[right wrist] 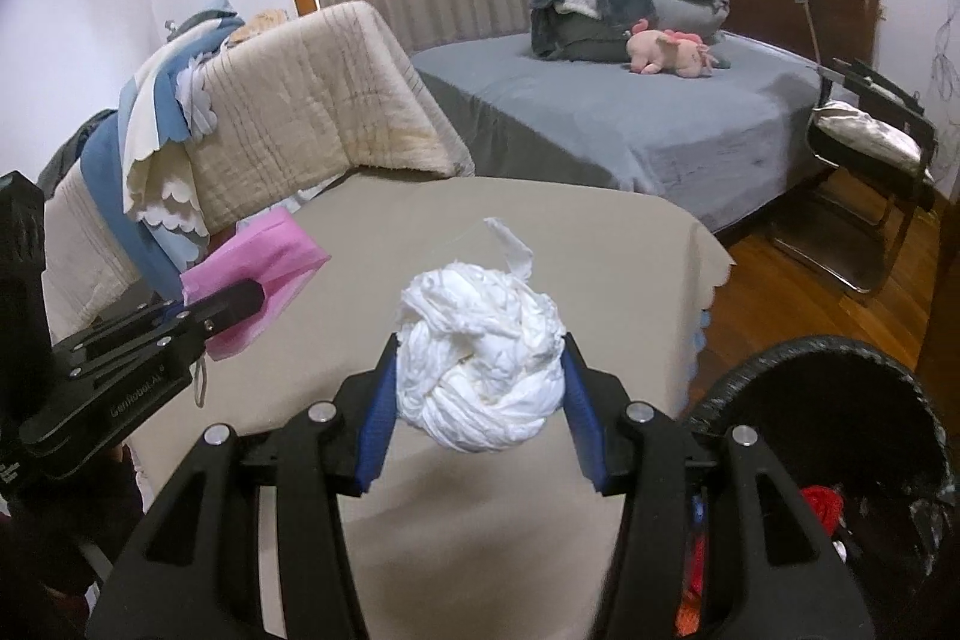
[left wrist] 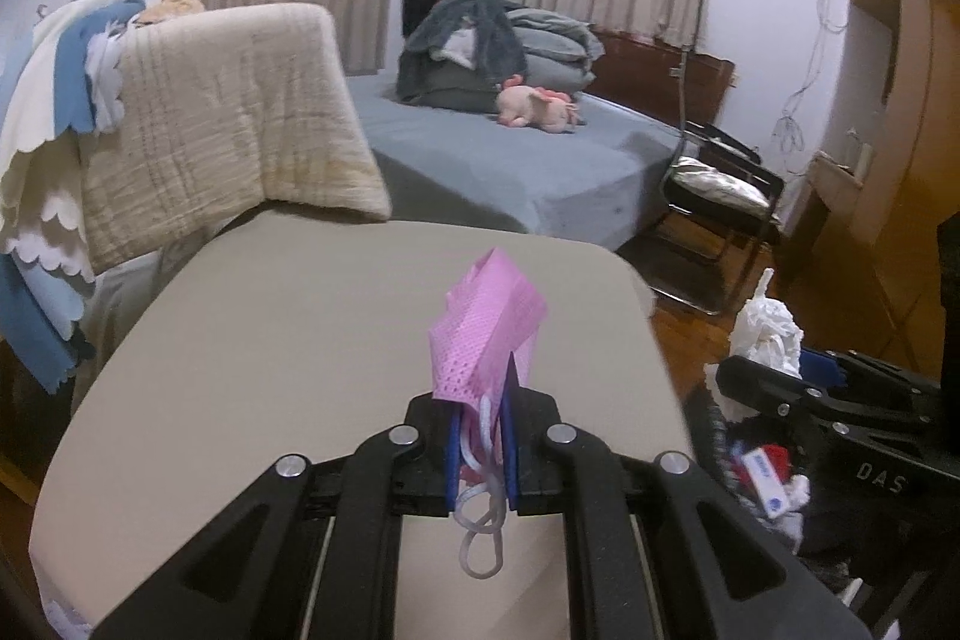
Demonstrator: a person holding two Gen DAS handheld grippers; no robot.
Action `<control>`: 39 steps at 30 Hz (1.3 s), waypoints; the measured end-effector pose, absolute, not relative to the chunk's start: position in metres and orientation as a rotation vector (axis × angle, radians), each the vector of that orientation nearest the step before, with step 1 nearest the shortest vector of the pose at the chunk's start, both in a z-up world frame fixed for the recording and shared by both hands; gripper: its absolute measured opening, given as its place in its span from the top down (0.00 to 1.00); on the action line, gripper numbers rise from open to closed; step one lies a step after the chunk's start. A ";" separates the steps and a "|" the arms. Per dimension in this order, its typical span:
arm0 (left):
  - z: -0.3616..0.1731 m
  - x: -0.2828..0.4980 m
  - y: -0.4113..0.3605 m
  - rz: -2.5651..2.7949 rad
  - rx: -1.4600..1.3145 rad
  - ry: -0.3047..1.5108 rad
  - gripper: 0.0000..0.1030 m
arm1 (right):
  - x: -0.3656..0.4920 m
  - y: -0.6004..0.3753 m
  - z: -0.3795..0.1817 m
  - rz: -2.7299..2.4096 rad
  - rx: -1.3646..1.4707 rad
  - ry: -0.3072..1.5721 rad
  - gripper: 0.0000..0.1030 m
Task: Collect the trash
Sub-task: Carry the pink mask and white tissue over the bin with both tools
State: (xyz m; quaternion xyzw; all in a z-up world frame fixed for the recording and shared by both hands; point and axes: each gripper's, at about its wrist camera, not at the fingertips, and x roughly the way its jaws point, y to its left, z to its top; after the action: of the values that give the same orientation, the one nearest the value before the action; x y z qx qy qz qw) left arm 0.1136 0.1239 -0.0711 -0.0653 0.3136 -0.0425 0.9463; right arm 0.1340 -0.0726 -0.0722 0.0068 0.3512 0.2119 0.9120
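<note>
My left gripper [left wrist: 483, 430] is shut on a pink face mask [left wrist: 486, 328], held above the beige table [left wrist: 270, 340]; its white ear loops hang down between the fingers. The mask also shows in the right wrist view [right wrist: 264, 268], with the left gripper [right wrist: 234, 307] at the left. My right gripper [right wrist: 480, 400] is shut on a crumpled white tissue ball [right wrist: 480, 364], held above the table's right part [right wrist: 600, 244]. In the left wrist view the tissue [left wrist: 768, 334] and right gripper [left wrist: 780, 388] show at the right. A black-lined trash bin [right wrist: 840, 436] stands at the table's right, with trash inside.
A chair draped with a beige quilt [left wrist: 228, 112] and blue-white cloths stands behind the table. A grey bed [right wrist: 630, 118] with bedding and a pink plush toy [right wrist: 666, 52] lies beyond. A black metal chair [right wrist: 864, 160] stands on the wooden floor at the right.
</note>
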 end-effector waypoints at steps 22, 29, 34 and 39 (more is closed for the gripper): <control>-0.031 0.080 0.033 -0.256 -0.064 0.567 0.90 | 0.077 -0.166 -0.038 0.298 0.065 0.624 0.53; -0.029 0.078 0.005 -0.316 -0.049 0.558 0.90 | 0.065 -0.195 -0.036 0.240 0.074 0.606 0.53; -0.029 0.077 -0.017 -0.361 -0.033 0.556 0.90 | 0.057 -0.216 -0.037 0.192 0.086 0.598 0.53; -0.030 0.076 -0.037 -0.406 -0.019 0.561 0.90 | 0.050 -0.236 -0.040 0.149 0.099 0.597 0.53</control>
State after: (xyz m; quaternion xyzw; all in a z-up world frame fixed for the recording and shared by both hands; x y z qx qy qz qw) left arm 0.0763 -0.0367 -0.0300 -0.0094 0.2750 -0.1991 0.9405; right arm 0.0500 -0.2356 -0.0400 0.0488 0.2939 0.0733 0.9518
